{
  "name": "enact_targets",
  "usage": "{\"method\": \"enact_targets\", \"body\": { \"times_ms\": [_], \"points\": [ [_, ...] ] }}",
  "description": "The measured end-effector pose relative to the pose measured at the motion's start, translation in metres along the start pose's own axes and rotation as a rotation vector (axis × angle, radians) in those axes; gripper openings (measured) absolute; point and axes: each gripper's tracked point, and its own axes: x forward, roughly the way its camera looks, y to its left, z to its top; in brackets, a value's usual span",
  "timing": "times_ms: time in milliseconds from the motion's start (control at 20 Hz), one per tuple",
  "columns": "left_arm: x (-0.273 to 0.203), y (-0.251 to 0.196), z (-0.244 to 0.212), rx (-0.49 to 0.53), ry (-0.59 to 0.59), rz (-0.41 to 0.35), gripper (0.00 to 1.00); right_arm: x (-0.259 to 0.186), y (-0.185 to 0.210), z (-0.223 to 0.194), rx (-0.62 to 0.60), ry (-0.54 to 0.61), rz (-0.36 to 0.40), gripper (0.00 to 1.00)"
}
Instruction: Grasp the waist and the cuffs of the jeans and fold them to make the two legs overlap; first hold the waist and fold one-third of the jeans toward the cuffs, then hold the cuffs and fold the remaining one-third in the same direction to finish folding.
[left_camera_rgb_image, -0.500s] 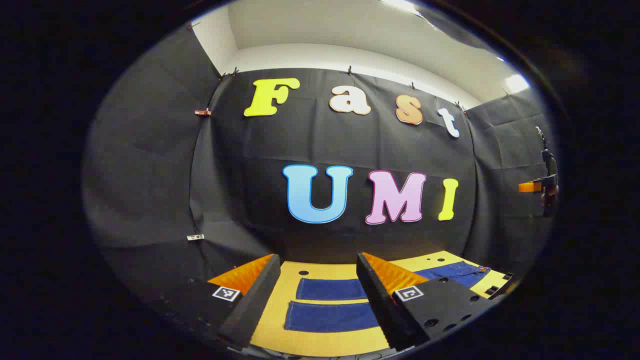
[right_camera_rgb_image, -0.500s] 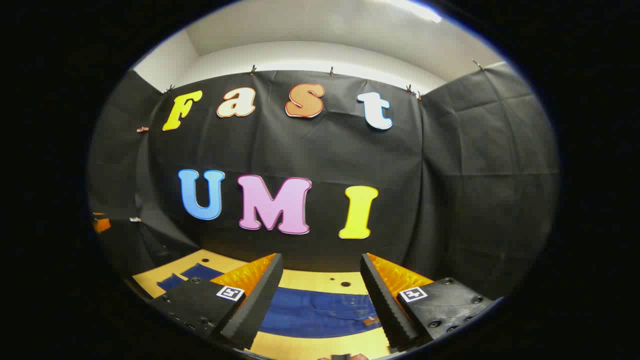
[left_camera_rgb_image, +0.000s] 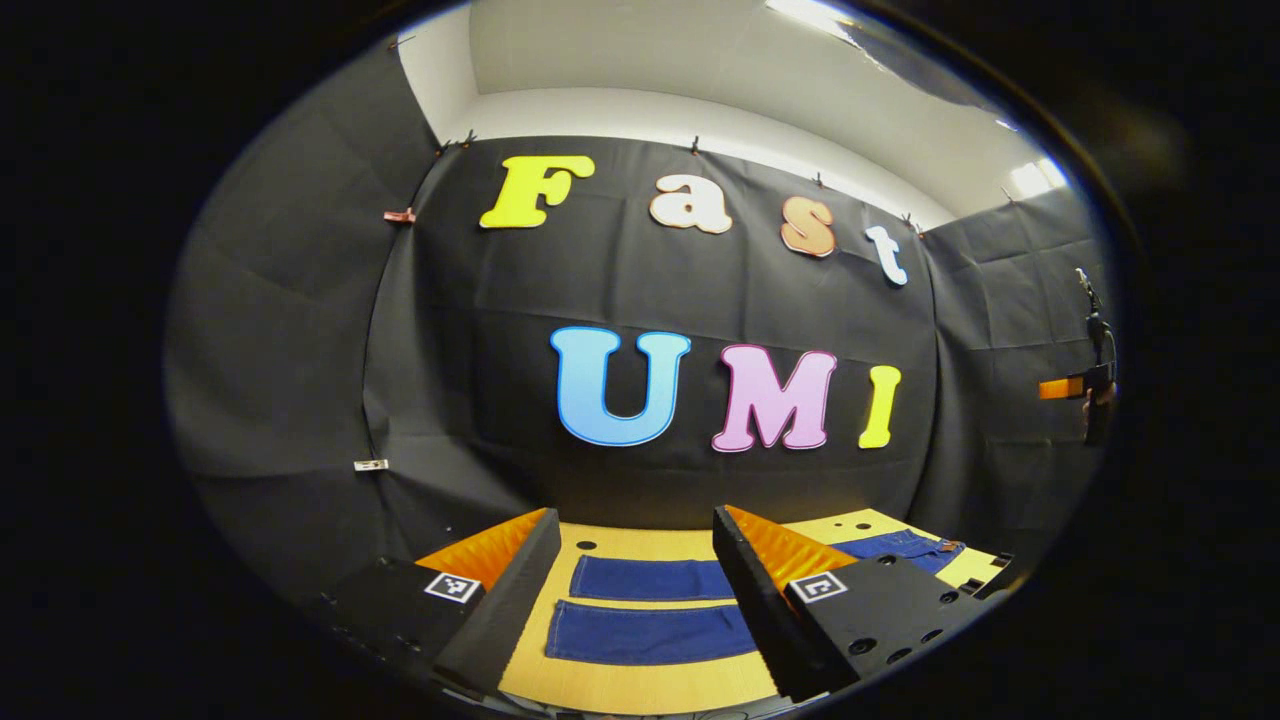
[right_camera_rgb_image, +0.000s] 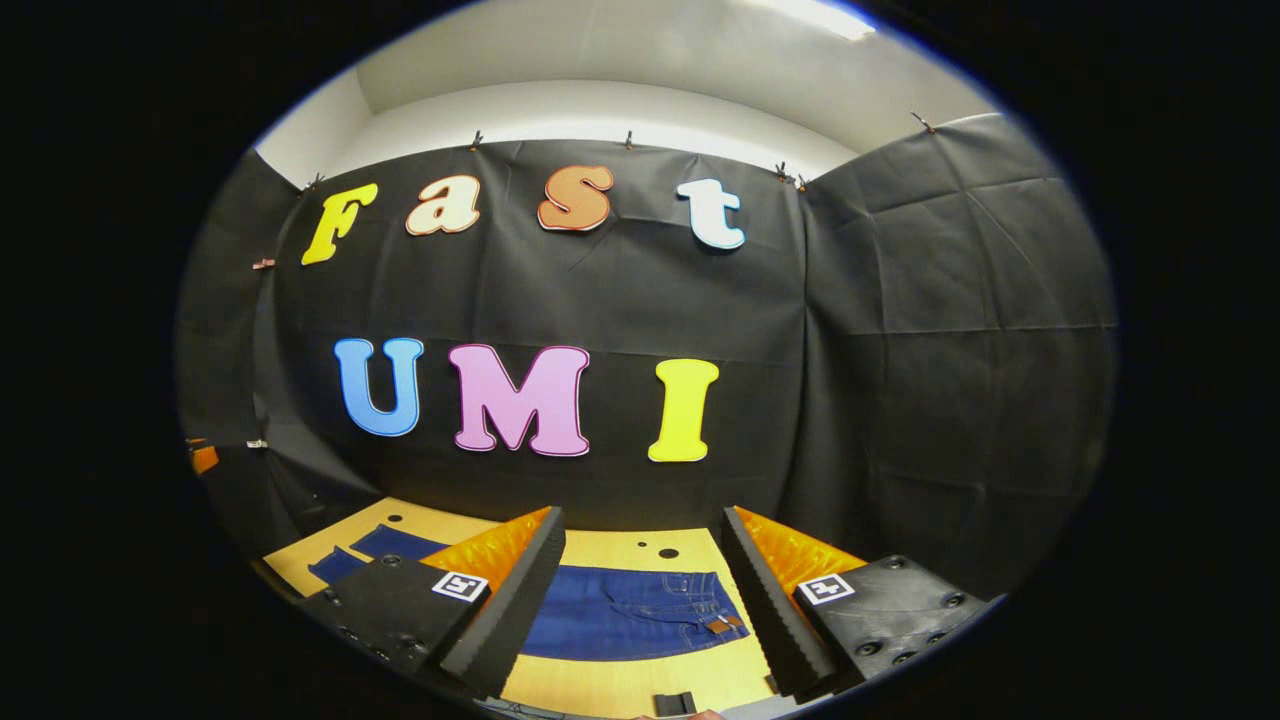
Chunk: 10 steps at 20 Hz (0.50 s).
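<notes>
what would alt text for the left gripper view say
The left gripper hangs open above the two cuffs of blue jeans laid flat and unfolded on a yellow table, one leg beyond the other. The legs run right towards the waist, against a black cloth wall.

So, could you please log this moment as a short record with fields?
jeans: flat on the table, unfolded
legs: side by side, a gap between them
waist: ahead of the right gripper
left gripper: open, above the legs, holding nothing
right gripper: open, holding nothing
fold: not yet begun
</notes>
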Motion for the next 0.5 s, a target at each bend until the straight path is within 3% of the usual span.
{"method": "enact_targets", "body": {
  "times_ms": [350, 500],
  "points": [
    [0.001, 0.001, 0.008, 0.051, 0.001, -0.037, 0.96, -0.01, 0.004, 0.007, -0.1, -0.02, 0.019, 0.94],
    [-0.005, 0.009, -0.004, 0.084, 0.028, -0.028, 0.96, -0.002, 0.003, -0.018, -0.133, 0.031, 0.001, 0.98]
  ]
}}
